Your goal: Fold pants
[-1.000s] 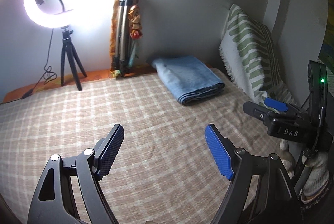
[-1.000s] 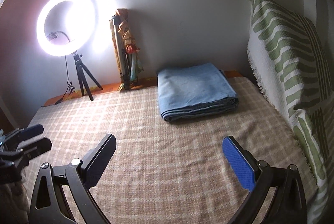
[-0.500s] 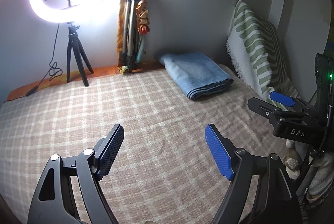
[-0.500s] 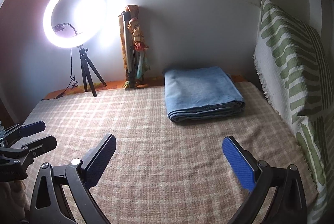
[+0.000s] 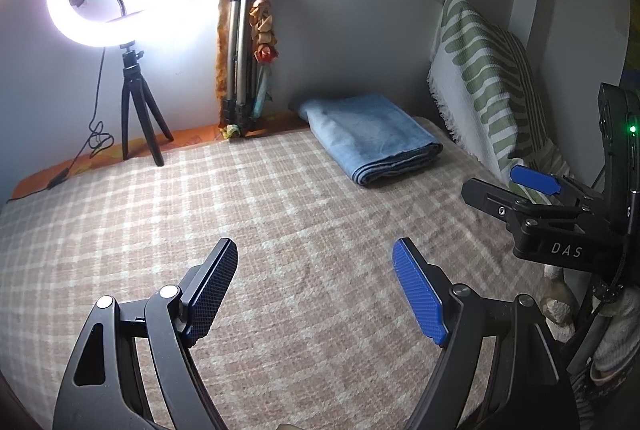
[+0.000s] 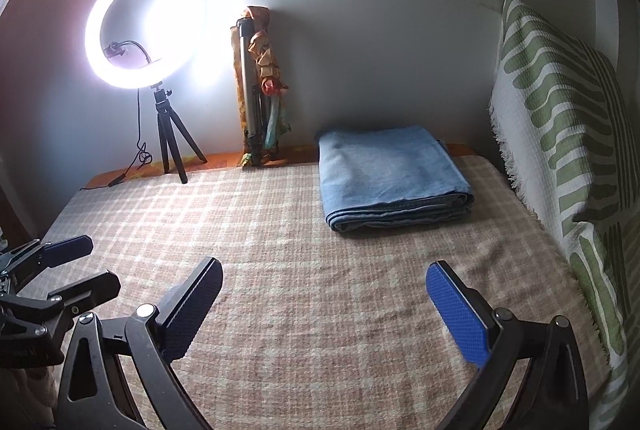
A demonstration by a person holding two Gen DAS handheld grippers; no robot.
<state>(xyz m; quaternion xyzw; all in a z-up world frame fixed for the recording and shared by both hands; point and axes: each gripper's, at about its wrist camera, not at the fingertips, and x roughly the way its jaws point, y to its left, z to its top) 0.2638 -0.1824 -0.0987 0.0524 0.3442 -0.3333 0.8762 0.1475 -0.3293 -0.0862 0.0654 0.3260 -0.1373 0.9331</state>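
From my seat the pants [image 6: 390,175] read as soft, matt blue denim on a coarse woven checked blanket [image 6: 304,270]. My left gripper [image 5: 314,284] and right gripper [image 6: 324,304] look like matt black plastic with blue textured pads [image 6: 456,314] — the cushion [image 6: 560,133] is nubbly waffle-weave cloth.

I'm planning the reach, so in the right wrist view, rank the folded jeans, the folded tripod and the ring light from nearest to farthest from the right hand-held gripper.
From the right hand-held gripper:
1. Folded jeans, ahead, slightly right, on the bed.
2. Folded tripod, behind the jeans, leaning on the wall.
3. Ring light, far left, by the wall.
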